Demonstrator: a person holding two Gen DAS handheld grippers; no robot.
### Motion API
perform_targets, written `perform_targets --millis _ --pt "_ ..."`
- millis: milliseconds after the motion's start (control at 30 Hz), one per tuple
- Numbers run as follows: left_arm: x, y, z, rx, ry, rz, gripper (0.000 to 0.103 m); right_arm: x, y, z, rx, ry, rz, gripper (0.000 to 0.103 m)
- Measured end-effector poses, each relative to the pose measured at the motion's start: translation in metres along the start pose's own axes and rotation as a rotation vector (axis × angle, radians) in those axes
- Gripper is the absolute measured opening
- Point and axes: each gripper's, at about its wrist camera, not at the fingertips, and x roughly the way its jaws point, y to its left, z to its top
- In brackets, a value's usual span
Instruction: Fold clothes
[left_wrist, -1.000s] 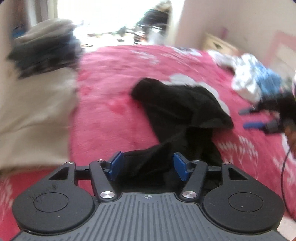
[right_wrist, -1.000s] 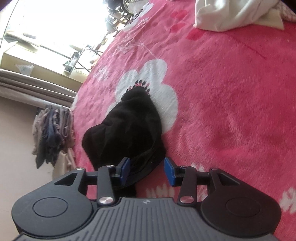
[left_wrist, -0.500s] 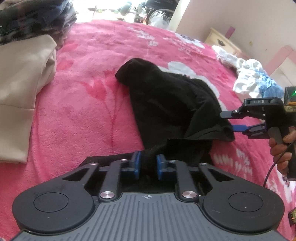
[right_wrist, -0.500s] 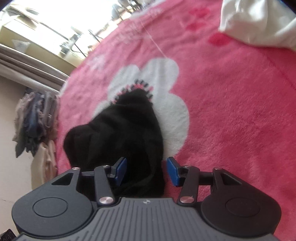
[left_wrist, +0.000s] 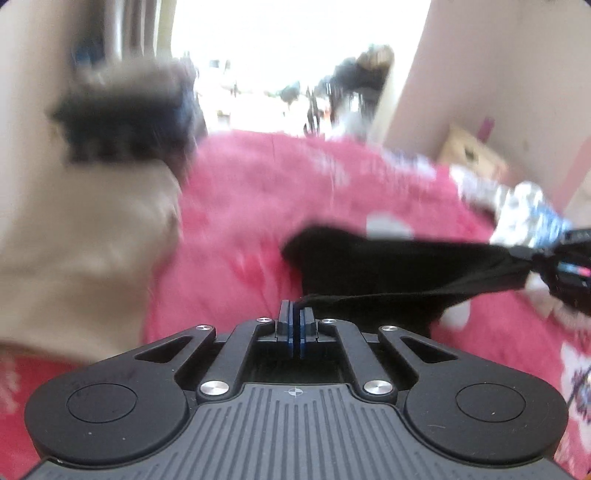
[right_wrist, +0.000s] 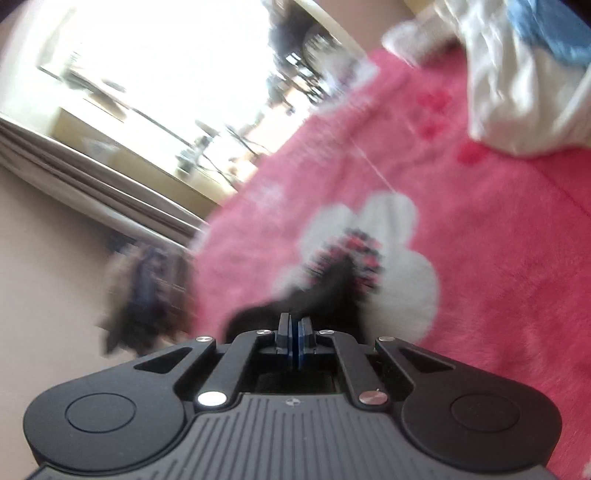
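Bed (left_wrist: 258, 206): your black garment (left_wrist: 369, 266) now hangs lifted off it.
Left gripper (left_wrist: 296, 317): newly clamped on garment edge.
Right gripper (right_wrist: 295, 325): likewise pinching it, so spreading can start.

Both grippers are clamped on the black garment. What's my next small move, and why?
Probably draw the two grippers a little further apart. The left gripper and right gripper each pinch the black garment, whose edge runs taut between them while the rest sags bunched toward the pink blanket; spreading should flatten it for folding.
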Motion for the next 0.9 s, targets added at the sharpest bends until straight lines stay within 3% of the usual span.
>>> perform_targets --millis 233,467,700,900 --pt "-0.109 -0.013 0.063 0.0 -0.25 -0.042 0.001 -0.085 0.087 0.015 -0.056 -0.157 0.204 0.004" --pt "-0.216 -0.051 0.118 0.092 -0.514 -0.091 0.001 -0.208 0.176 0.039 -0.194 -0.404 0.346 0.004" --pt "-0.298 -0.091 0.148 0.161 -0.738 -0.125 0.001 -0.314 0.247 0.043 -0.349 -0.626 0.398 0.004" --pt "-0.335 -0.112 0.153 0.196 -0.835 -0.127 0.001 -0.372 0.275 0.038 -0.394 -0.726 0.429 0.004"
